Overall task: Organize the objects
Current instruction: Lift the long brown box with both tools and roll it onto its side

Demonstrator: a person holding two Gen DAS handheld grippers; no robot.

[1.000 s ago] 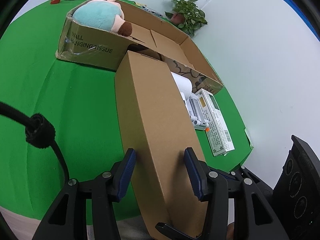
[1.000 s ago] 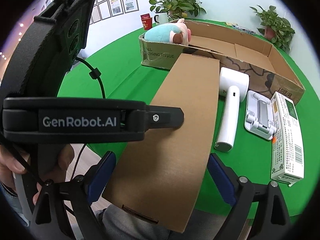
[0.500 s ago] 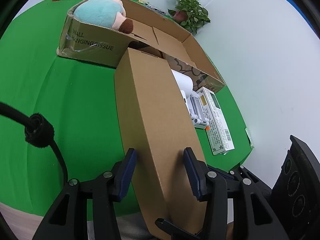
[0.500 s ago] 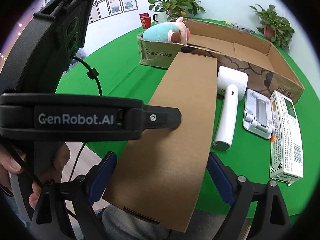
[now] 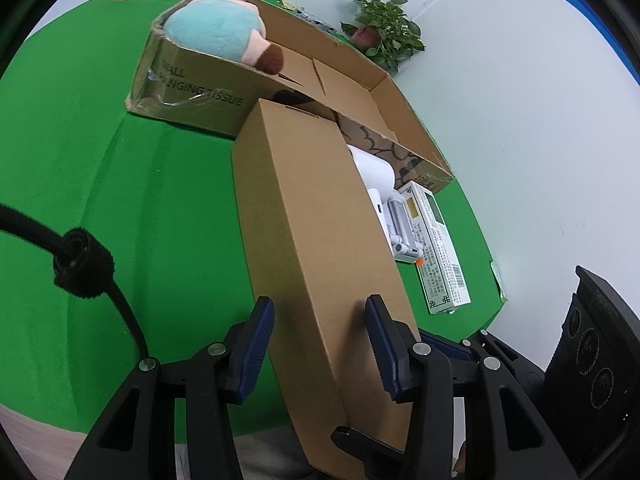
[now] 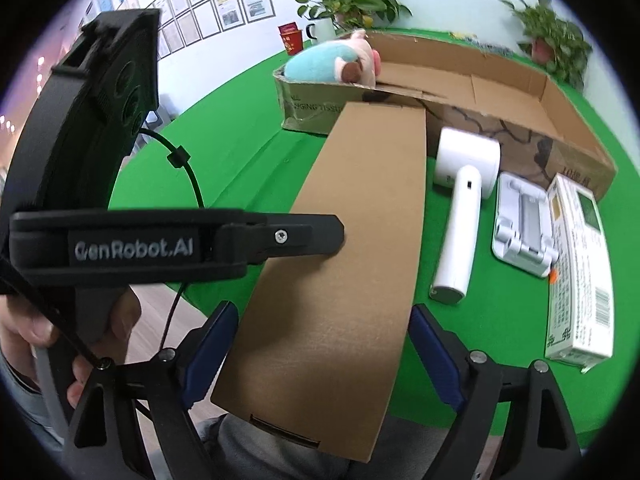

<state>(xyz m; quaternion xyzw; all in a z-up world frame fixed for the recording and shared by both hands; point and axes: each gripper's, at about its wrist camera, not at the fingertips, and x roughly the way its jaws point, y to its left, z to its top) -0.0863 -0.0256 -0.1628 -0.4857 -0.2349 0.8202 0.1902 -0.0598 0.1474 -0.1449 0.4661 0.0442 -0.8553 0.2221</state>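
Note:
A long plain brown carton (image 5: 312, 200) lies lengthwise on the green table, its far end against the big open cardboard box (image 5: 360, 80) and its near end sticking out past the table edge. My left gripper (image 5: 320, 340) is shut on the carton's near part, blue pads against it. One of its fingers (image 6: 280, 236) lies along the carton's top (image 6: 360, 220) in the right wrist view. My right gripper (image 6: 324, 344) straddles the carton's near end. Its jaws are closing, and slim gaps still show beside the pads.
A teal plush toy (image 6: 332, 64) sits in the big box's left end. Right of the carton lie a white handheld device (image 6: 460, 216), a white stand (image 6: 520, 224) and a white-green packet (image 6: 580, 272). Potted plants (image 6: 352, 0), a mug and a red box stand at the back.
The right gripper's jaws have narrowed towards the carton's sides. The left gripper keeps its hold, and the carton has barely moved.

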